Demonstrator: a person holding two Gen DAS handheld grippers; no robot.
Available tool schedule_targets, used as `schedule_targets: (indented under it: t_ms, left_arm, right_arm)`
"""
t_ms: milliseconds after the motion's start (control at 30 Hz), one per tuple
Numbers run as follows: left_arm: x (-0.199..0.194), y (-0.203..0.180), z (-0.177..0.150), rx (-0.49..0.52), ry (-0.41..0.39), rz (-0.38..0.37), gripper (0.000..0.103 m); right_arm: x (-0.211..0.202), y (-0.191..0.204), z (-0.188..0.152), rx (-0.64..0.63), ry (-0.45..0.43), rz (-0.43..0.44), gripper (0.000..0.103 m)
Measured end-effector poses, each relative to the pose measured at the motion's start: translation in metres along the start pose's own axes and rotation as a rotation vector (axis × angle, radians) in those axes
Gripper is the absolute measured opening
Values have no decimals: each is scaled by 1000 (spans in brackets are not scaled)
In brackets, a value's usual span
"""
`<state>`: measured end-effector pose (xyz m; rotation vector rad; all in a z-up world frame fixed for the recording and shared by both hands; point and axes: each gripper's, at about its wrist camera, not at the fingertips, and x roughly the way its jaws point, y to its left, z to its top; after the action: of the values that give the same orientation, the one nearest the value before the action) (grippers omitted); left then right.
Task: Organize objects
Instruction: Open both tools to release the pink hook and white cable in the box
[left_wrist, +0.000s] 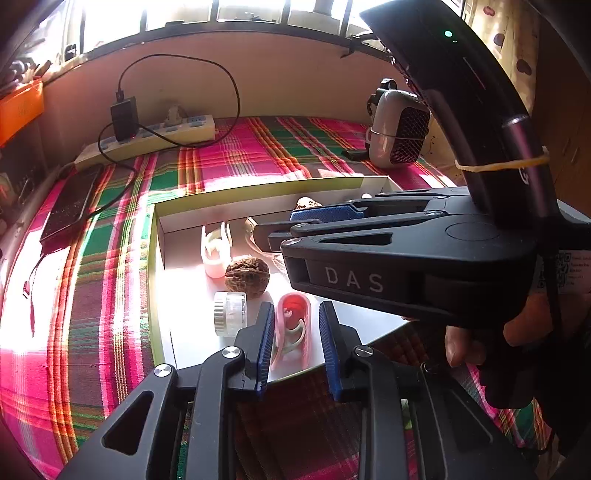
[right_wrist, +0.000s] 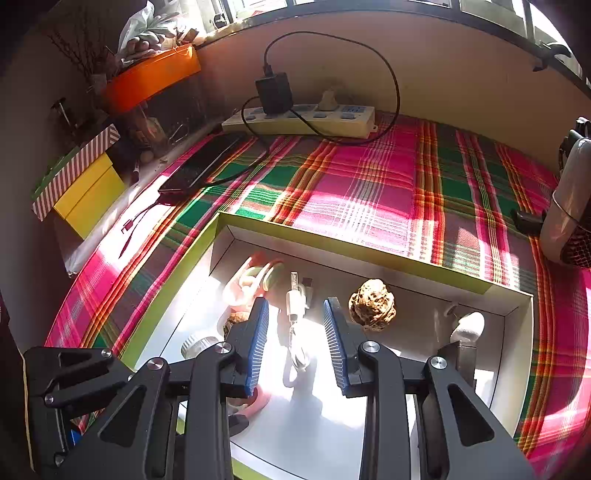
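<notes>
A shallow white box with a lime rim lies on the plaid cloth and holds small objects. My left gripper is open, its blue pads on either side of a pink clip with a red part at the box's near edge. Beside it lie a clear capped jar, a dark walnut and a white-pink clip. My right gripper is open over a white USB cable in the box; a light walnut sits to its right. The right gripper also crosses the left wrist view.
A power strip with a black charger lies at the back wall. A black phone lies at the left. A grey mesh device stands at the right. Orange, striped and yellow boxes sit at the left.
</notes>
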<state>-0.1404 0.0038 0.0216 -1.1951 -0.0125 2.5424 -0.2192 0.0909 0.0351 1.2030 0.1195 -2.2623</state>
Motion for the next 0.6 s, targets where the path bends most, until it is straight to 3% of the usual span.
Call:
schedule_targets:
  t_ms: [600]
  left_arm:
    - [-37,-9,-16,3,-51,23,27]
  right_arm:
    - [-65,-5,-28,86,-114,-50,32]
